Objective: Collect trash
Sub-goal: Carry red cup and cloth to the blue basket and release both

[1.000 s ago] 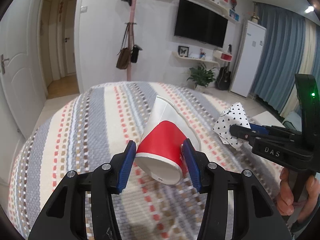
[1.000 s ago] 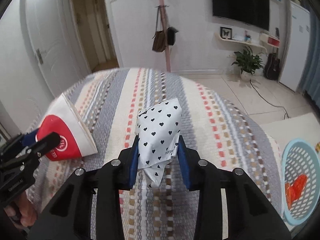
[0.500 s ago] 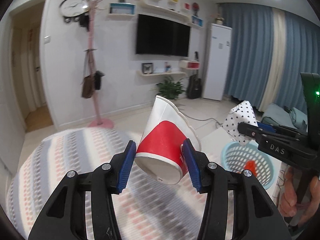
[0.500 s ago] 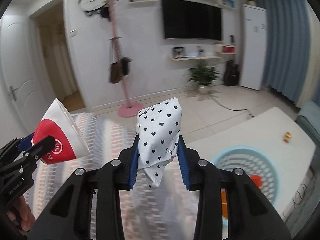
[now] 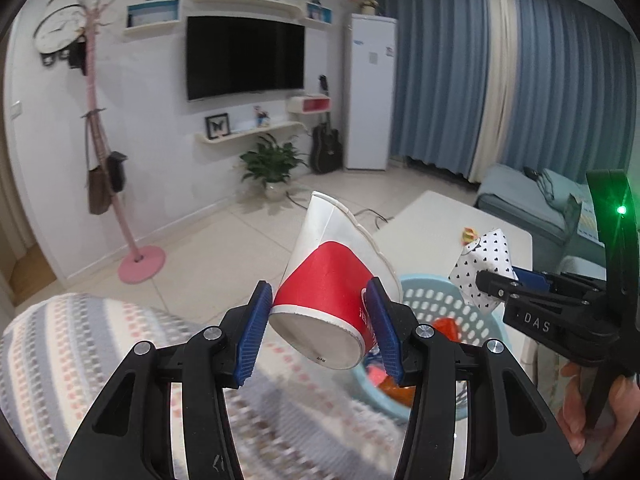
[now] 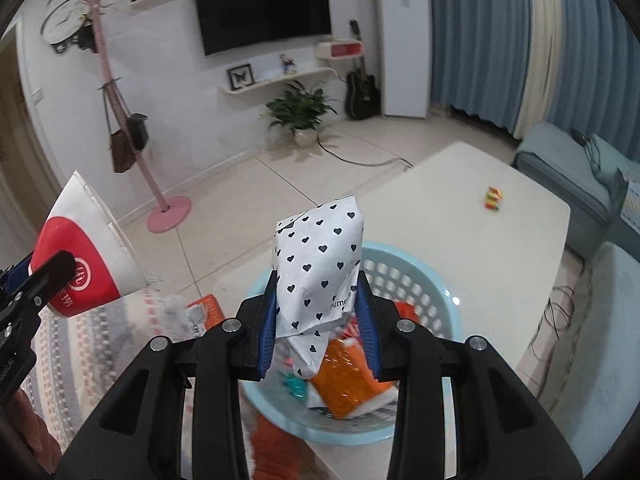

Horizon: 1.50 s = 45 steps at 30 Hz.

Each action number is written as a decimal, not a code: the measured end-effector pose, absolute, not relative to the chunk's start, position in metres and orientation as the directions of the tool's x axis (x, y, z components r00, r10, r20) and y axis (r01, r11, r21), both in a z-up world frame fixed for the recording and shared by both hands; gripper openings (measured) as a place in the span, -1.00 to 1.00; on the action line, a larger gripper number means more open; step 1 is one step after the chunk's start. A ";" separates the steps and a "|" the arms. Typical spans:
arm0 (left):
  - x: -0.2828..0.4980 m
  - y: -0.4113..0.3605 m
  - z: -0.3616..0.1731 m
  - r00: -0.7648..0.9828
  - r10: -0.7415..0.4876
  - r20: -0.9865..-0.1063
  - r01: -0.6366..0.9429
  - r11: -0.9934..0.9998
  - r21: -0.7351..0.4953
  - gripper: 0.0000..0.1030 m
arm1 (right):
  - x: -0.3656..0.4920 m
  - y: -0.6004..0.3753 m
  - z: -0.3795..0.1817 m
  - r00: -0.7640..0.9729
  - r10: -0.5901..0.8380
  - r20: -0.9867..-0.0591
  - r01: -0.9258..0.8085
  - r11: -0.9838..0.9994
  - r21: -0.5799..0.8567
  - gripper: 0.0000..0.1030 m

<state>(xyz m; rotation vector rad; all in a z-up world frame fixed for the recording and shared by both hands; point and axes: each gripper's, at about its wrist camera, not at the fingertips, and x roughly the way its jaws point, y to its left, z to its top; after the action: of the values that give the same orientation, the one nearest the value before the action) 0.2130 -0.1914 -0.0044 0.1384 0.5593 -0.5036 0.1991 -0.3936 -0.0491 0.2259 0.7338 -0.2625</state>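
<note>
My left gripper [image 5: 316, 330] is shut on a red and white paper cup [image 5: 330, 280], held tilted in the air; the cup also shows in the right wrist view [image 6: 82, 252]. My right gripper [image 6: 318, 326] is shut on a white wrapper with black hearts [image 6: 320, 264], held just above a light blue basket [image 6: 420, 276] that holds orange packets. In the left wrist view the wrapper [image 5: 486, 264] and right gripper [image 5: 496, 286] are at the right, over the basket [image 5: 428, 304].
The basket stands on a white low table [image 6: 460, 204] with a small colourful scrap [image 6: 494, 199]. A striped cloth surface [image 5: 80, 344] lies at the lower left. A sofa [image 6: 576, 160], pink coat stand [image 6: 120, 100] and plant [image 6: 302, 110] are further off.
Both grippers have swung right, away from the striped surface, with their loads still held. The blue basket has come close; the wrapper now hangs over it.
</note>
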 end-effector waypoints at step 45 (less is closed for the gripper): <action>0.181 -0.189 -0.016 0.731 -0.396 -0.556 0.468 0.883 -0.013 0.51 | 0.165 -0.403 -0.072 0.666 -0.089 -0.740 0.289 0.946 0.147 0.26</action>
<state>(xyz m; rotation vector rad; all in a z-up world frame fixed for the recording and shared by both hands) 0.1809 -0.1894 -0.0159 0.1313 0.5815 -0.4770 0.1655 -0.4026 -0.0725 0.2618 0.8160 -0.2156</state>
